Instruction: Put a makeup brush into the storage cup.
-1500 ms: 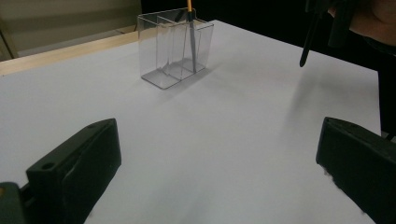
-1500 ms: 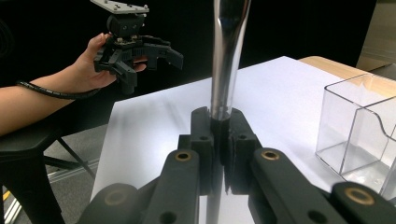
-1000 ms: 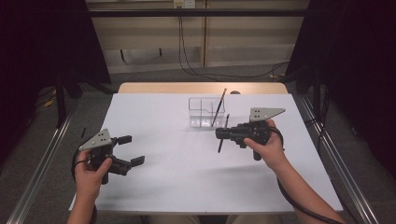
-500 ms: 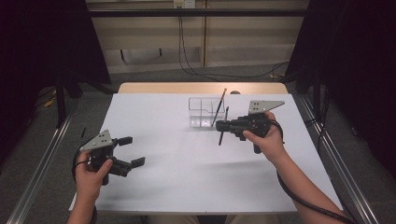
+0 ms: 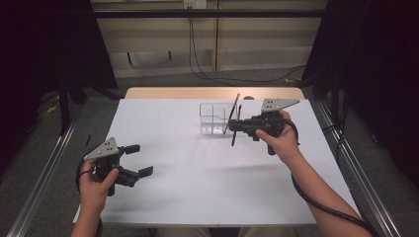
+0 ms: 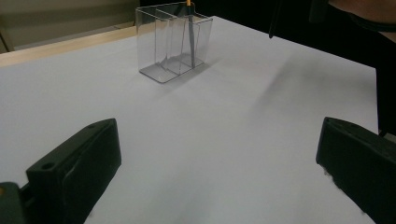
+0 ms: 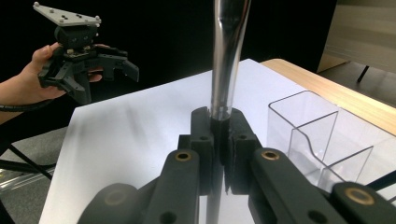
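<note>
A clear plastic organizer (image 5: 212, 121) with compartments stands at the back middle of the white table (image 5: 197, 197). A dark pen with a yellow tip (image 5: 233, 109) leans inside it. My right gripper (image 5: 234, 127) hovers just right of the organizer, shut on a second dark pen (image 5: 234, 138) that hangs nearly upright. In the right gripper view the jaws (image 7: 219, 123) pinch this glossy pen (image 7: 229, 65), with the organizer (image 7: 317, 135) to the right. My left gripper (image 5: 142, 159) is open and holds nothing at the front left; its view faces the organizer (image 6: 173, 46).
The table's wooden back edge (image 5: 212, 93) lies behind the organizer. Metal rails (image 5: 44, 173) run along both sides of the table. Cables (image 5: 197, 54) hang down the back wall. The left gripper (image 7: 88, 60) in a hand is seen far off in the right gripper view.
My right gripper has lifted a little and moved toward the back with the pen, closer to the organizer. The left gripper has stayed in place.
</note>
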`<state>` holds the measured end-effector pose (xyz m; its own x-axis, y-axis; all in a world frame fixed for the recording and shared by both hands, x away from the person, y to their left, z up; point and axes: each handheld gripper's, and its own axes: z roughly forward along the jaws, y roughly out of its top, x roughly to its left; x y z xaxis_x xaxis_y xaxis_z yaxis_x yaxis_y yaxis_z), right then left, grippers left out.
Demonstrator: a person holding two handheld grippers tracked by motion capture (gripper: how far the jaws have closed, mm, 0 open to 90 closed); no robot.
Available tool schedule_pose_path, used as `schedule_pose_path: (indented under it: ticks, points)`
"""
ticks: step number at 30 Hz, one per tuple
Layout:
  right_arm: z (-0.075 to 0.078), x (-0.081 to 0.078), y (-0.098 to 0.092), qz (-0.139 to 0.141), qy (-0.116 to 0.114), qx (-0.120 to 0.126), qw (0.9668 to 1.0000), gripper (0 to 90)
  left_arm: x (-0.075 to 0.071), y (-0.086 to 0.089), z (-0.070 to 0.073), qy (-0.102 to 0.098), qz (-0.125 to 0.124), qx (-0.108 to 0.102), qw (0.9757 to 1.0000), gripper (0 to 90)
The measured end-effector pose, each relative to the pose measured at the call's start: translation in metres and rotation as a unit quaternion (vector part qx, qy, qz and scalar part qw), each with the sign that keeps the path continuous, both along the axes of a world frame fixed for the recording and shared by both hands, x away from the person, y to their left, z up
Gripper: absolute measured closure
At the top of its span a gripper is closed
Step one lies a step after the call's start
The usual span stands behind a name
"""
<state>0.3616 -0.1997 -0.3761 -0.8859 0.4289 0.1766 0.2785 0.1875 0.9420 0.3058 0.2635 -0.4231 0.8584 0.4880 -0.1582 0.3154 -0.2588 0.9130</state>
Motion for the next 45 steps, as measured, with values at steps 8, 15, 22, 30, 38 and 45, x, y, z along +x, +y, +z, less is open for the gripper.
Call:
schedule_pose_path:
  ticks: [8, 15, 22, 30, 38, 45]
  points:
    - [0.005, 0.007, -0.001, -0.010, -0.003, -0.001, 0.9999, 84.2, 0.000, -0.001, 0.001, -0.002, 0.000, -0.005, 1.0000, 0.1]
    - [0.010, 0.013, 0.002, -0.017, -0.005, -0.003, 0.9998, 84.2, 0.000, -0.002, 0.001, -0.005, -0.004, -0.002, 1.0000, 0.1]
    - [0.015, 0.018, 0.007, -0.021, -0.009, -0.008, 0.9997, 84.2, -0.001, -0.002, 0.000, -0.005, -0.006, -0.005, 1.0000, 0.1]
    - [0.019, 0.025, 0.008, -0.030, -0.009, -0.008, 0.9995, 84.2, -0.001, -0.002, 0.001, -0.005, -0.005, -0.003, 1.0000, 0.1]
    - [0.023, 0.032, 0.007, -0.044, -0.010, -0.011, 0.9989, 84.2, 0.000, -0.003, 0.000, -0.004, -0.007, -0.002, 1.0000, 0.1]
    - [0.026, 0.038, 0.006, -0.055, -0.014, -0.015, 0.9983, 84.2, 0.000, -0.004, -0.001, -0.005, -0.009, 0.000, 0.9999, 0.1]
